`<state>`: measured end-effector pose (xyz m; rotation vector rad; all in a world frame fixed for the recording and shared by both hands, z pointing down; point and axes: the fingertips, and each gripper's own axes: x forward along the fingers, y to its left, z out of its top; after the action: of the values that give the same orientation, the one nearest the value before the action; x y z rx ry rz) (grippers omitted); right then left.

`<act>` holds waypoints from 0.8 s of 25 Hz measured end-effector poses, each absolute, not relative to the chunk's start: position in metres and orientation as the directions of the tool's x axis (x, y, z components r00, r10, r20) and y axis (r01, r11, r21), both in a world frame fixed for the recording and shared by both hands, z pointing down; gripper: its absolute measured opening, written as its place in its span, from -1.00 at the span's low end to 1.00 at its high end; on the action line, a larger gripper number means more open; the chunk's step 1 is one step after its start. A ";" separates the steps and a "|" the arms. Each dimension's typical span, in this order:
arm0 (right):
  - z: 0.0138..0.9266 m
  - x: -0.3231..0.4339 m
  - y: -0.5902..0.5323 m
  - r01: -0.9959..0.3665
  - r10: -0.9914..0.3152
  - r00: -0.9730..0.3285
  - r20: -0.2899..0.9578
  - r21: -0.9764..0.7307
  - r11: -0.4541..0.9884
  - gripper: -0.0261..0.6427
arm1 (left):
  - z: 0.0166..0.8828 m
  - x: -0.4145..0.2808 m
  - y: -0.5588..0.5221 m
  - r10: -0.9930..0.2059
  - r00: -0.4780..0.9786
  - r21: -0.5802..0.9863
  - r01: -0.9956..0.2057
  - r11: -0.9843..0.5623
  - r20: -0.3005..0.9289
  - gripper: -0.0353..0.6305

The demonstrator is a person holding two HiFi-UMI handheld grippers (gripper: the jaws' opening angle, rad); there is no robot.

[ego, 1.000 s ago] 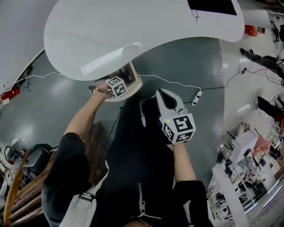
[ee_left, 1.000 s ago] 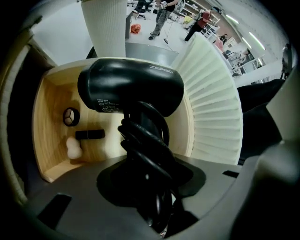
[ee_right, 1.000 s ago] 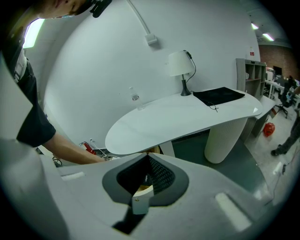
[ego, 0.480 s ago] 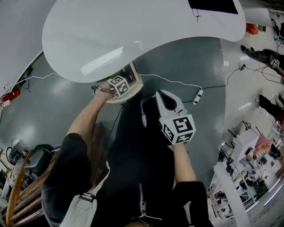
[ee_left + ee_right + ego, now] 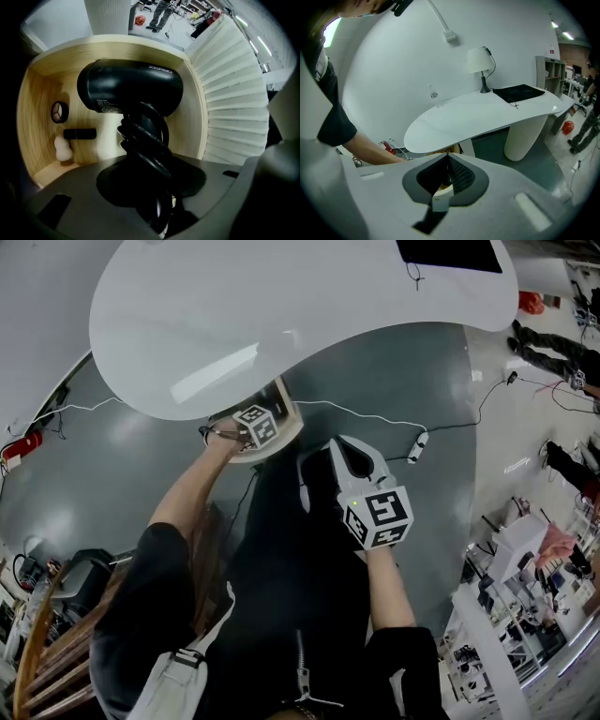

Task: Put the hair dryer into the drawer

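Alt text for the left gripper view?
A black hair dryer, cord wound round its handle, is held by the left hand-held gripper over an open wooden drawer. Small items lie at its left; a white ribbed table leg stands right.

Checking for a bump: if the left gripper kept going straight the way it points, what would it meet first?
Likely the drawer floor, met first by the hair dryer held in the left gripper; depth is unclear.
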<state>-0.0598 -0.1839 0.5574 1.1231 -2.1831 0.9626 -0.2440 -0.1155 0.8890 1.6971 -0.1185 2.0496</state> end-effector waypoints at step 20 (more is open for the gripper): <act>0.559 -0.064 -0.174 -0.838 -0.478 -0.530 0.701 -0.344 0.424 -0.91 | 0.914 -0.240 -0.115 0.298 -0.171 0.205 -0.416 -0.886 0.939 -0.37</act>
<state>-0.0635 -0.1743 0.5585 1.1095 -2.1753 0.9396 -0.2402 -0.1150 0.9137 1.6476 -0.1361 2.0961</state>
